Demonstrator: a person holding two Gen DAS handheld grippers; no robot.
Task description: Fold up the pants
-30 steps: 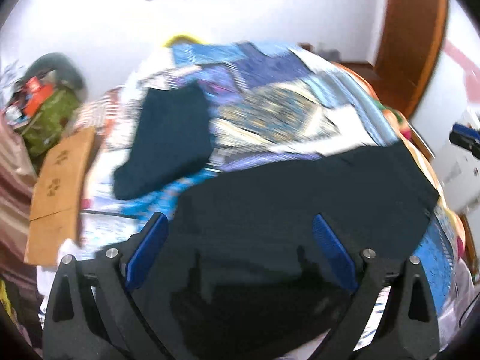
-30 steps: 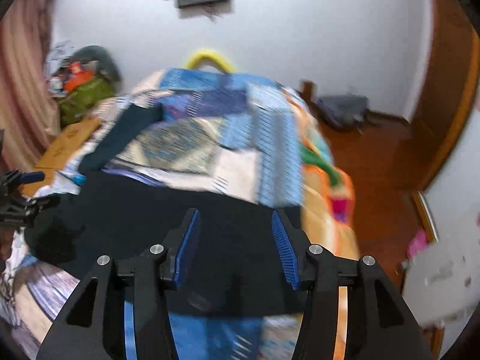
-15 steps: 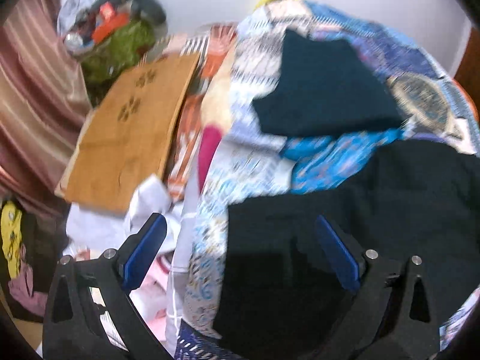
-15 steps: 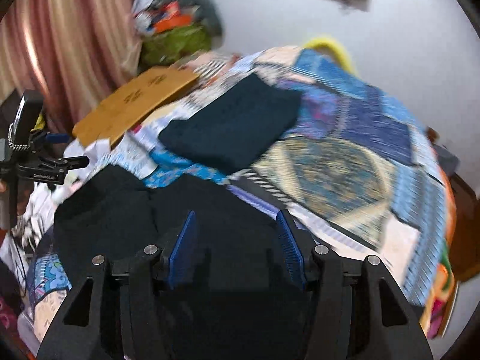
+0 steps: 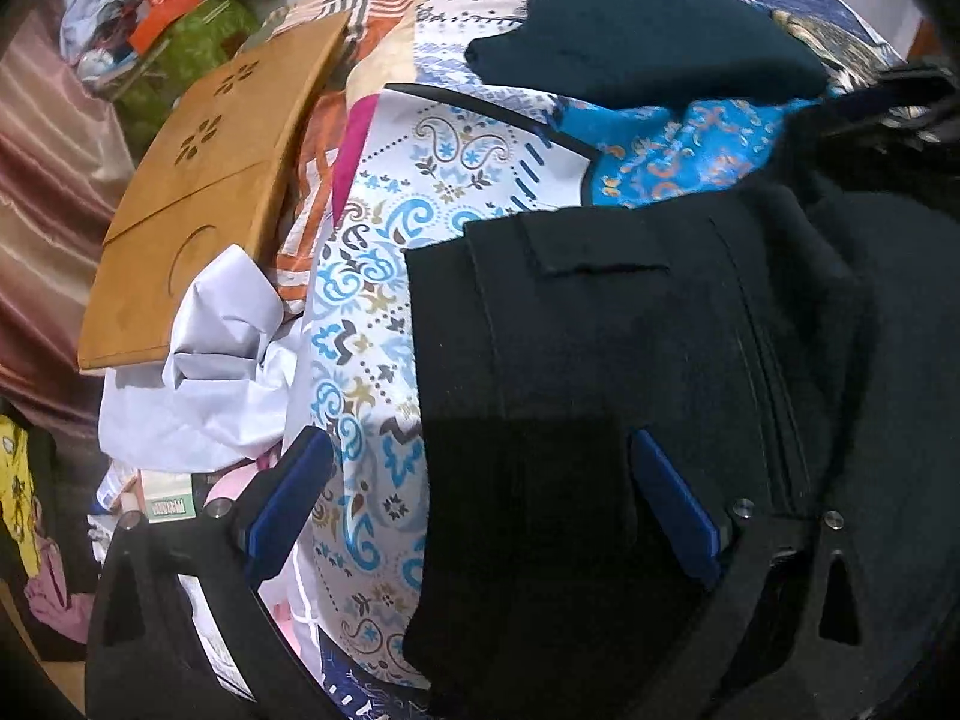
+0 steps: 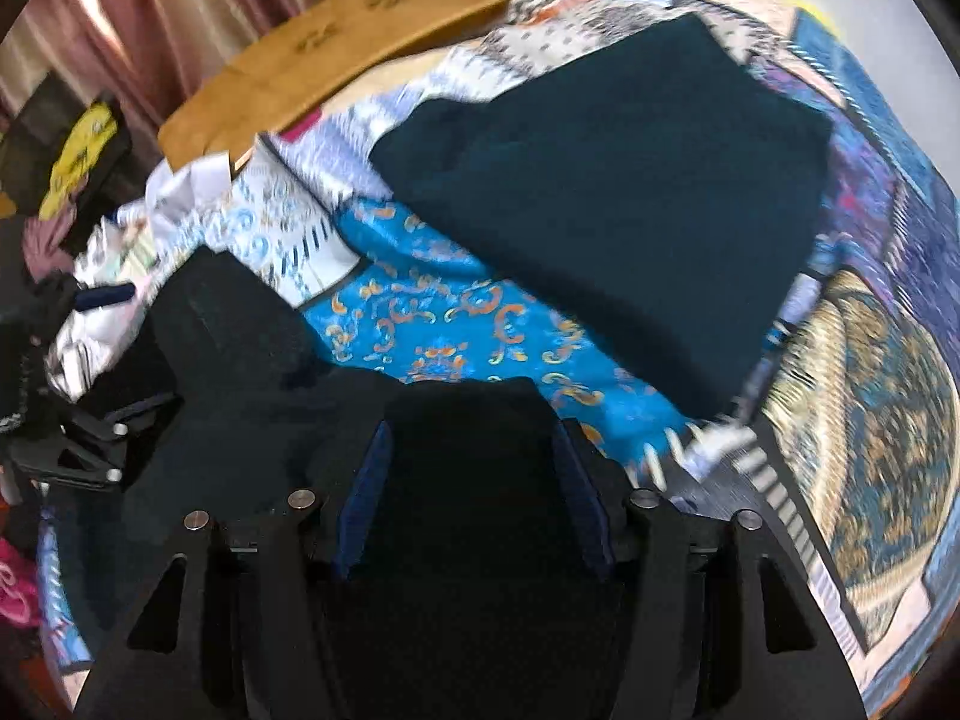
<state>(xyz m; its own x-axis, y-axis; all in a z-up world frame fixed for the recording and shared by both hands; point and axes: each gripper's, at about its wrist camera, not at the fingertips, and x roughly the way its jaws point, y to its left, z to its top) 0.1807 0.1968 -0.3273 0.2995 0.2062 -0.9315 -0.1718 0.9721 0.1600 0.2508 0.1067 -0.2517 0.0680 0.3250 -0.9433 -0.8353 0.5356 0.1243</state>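
Black pants lie on the patchwork bedspread, waistband with a belt loop and zipper seam facing me. My left gripper is open just above the pants' left edge; one finger hangs over the bedspread, the other over the cloth. In the right wrist view the pants spread below my right gripper, which is open with black cloth between and under its blue pads; contact is unclear. A folded dark teal garment lies farther back and also shows in the left wrist view.
A brown wooden board leans at the bed's left side beside crumpled white cloth. A green bag with clutter sits at the back left. Pink curtains hang at left. The left gripper shows at the left edge.
Both grippers have swung left and dropped closer to the pants. The view now shows the waistband end instead of the room's far wall. Both stay open.
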